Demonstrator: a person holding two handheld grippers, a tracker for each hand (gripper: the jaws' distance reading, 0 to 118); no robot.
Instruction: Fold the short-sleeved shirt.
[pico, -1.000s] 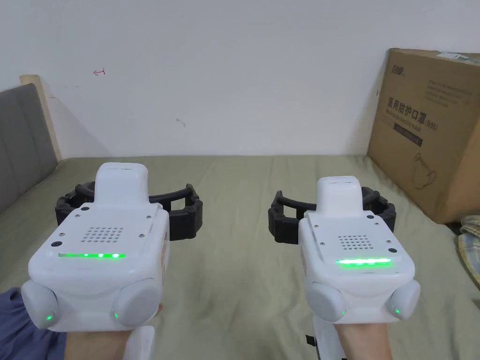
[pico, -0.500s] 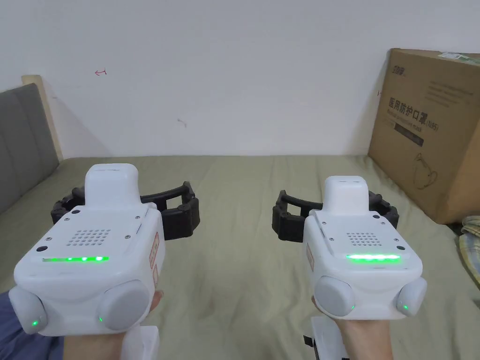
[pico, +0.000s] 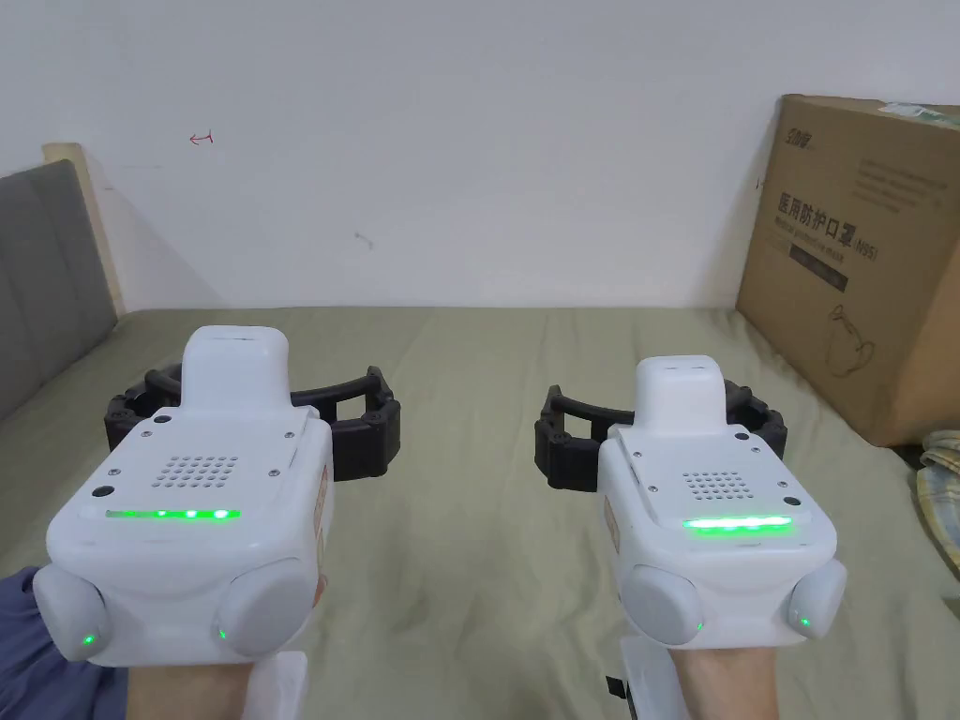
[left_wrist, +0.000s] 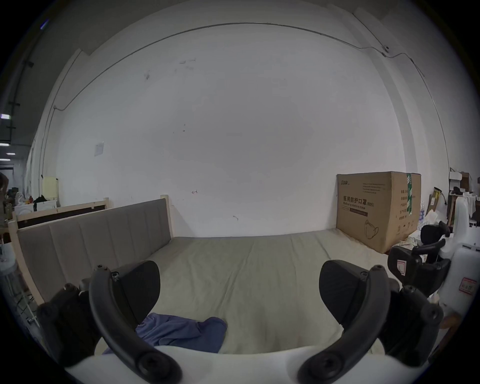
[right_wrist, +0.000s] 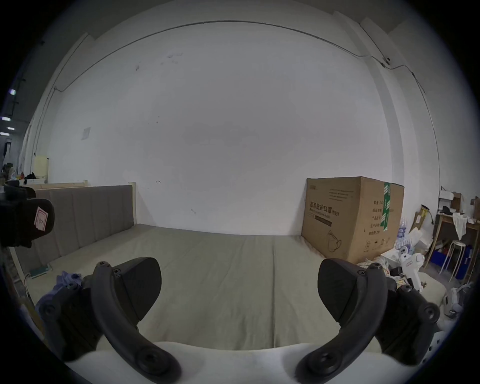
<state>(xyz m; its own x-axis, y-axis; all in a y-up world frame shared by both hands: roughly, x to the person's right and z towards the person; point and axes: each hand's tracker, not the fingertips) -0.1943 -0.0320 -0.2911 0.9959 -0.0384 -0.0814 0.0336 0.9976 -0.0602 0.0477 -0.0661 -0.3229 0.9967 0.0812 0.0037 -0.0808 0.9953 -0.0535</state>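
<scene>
A blue short-sleeved shirt (left_wrist: 181, 332) lies crumpled on the olive bed sheet (pico: 469, 525), near the front left; a corner of the shirt (pico: 37, 647) shows beside the left hand, and a bit of the shirt (right_wrist: 67, 279) shows behind the right gripper's left jaw. My left gripper (pico: 253, 417) hovers over the bed, just above and beyond the shirt, and my left gripper (left_wrist: 240, 275) has its jaws wide apart with nothing between them. My right gripper (pico: 666, 427) hovers level with it, farther right. There too my right gripper (right_wrist: 240, 270) is open and empty.
A large cardboard box (pico: 853, 262) stands on the bed's far right against the white wall. A grey padded headboard (pico: 47, 272) runs along the left side. A checked cloth (pico: 937, 497) lies at the right edge. A stool and clutter (right_wrist: 452, 249) stand beyond the bed.
Both grippers only wobble slightly in place over the bed and stay open. The shirt has not moved.
</scene>
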